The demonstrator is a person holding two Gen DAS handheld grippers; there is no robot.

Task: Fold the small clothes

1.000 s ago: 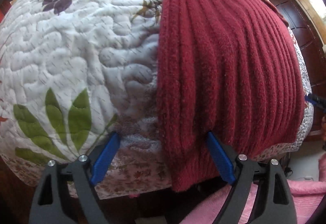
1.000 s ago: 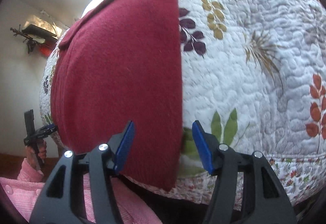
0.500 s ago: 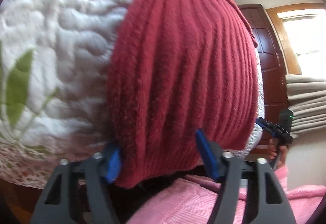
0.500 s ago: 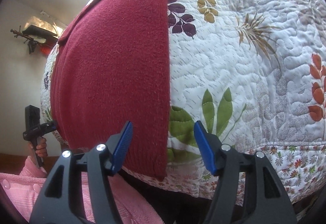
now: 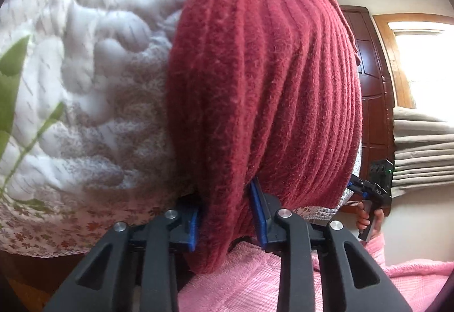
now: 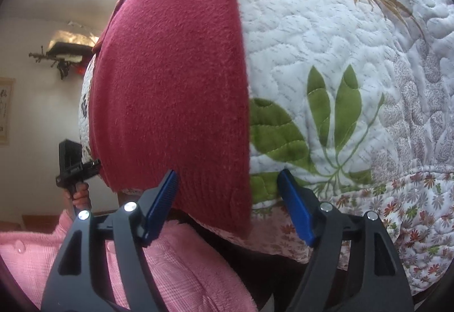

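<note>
Lying flat on a white quilted bedspread [image 6: 326, 36] with leaf prints, a dark red ribbed knit garment [image 5: 269, 79], hem hanging over the near edge. Clamped on the hem's left corner, blue pads of the left gripper [image 5: 227, 212] pressed into the cloth. Spread wide around the hem's right corner, right gripper [image 6: 229, 198], not pinching. Below both, a pink textured sleeve [image 6: 170, 269].

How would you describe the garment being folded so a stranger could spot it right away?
Look at the bed covered by a white leaf-print quilt. Along its near edge lies a dark red garment of fuzzy ribbed knit, one corner hanging over the edge and pinched in the left gripper. It is the only plain, solid-coloured cloth on the quilt.
</note>
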